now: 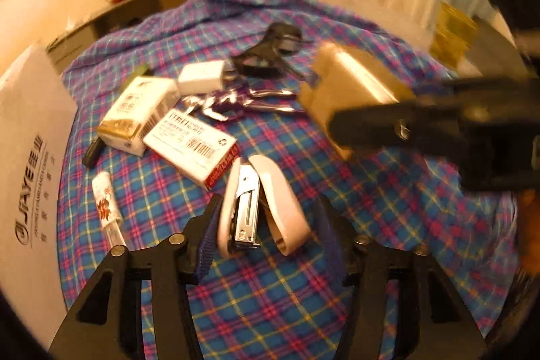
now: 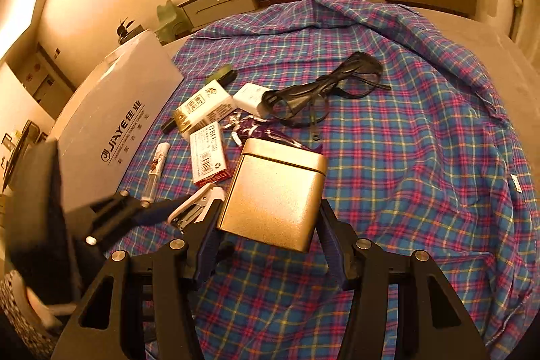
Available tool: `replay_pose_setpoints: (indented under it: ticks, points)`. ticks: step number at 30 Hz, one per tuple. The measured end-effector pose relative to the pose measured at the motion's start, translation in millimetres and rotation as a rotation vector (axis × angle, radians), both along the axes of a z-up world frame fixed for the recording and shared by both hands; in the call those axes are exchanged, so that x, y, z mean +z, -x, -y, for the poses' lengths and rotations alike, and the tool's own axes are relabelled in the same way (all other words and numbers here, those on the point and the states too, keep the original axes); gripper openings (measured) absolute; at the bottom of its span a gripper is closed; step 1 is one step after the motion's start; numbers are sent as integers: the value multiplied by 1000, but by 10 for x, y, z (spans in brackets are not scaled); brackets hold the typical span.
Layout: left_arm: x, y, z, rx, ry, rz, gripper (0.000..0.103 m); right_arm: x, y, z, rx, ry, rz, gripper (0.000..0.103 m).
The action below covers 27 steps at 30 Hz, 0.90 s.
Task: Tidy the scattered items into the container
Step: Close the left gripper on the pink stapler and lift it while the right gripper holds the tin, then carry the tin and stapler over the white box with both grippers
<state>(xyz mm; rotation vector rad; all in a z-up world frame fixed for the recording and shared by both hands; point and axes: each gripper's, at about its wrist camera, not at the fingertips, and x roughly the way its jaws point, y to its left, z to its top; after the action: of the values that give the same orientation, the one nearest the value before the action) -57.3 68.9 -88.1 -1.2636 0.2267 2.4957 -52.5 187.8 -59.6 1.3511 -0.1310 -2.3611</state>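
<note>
Just beside the white cardboard box, on the plaid cloth, the right gripper clamps a gold tin, while the left gripper straddles the pink stapler, its jaws apart.

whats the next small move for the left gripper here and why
Probably finish closing the left gripper on the stapler. The stapler already lies between its jaws on the plaid cloth, with a gap on the right side. The right gripper already holds the gold tin.
</note>
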Motion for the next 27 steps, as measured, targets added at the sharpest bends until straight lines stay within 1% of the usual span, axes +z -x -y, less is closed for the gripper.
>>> replay_pose_setpoints:
  ticks: [1, 4, 9, 13, 16, 19, 27]
  points:
    - [14, 13, 20, 16, 0, 8, 44, -10, 0, -6, 0, 1, 4, 55]
    - [43, 24, 96, 52, -20, 27, 43, -25, -15, 17, 15, 12, 14, 55]
    - [105, -18, 159, 89, -16, 25, 42, 35, -46, 54, 29, 22, -4, 55]
    - [236, -89, 283, 129, -26, -1, 42, 90, -77, 99, 42, 26, -17, 55]
    - [368, -142, 394, 148, -49, -26, 42, 143, -109, 174, 53, 29, -30, 55]
    - [522, -209, 538, 172, -68, -58, 42, 218, -156, 282, 73, 33, -50, 55]
    - [804, -370, 917, 230, -113, -115, 42, 466, -312, 668, 133, 36, -111, 55]
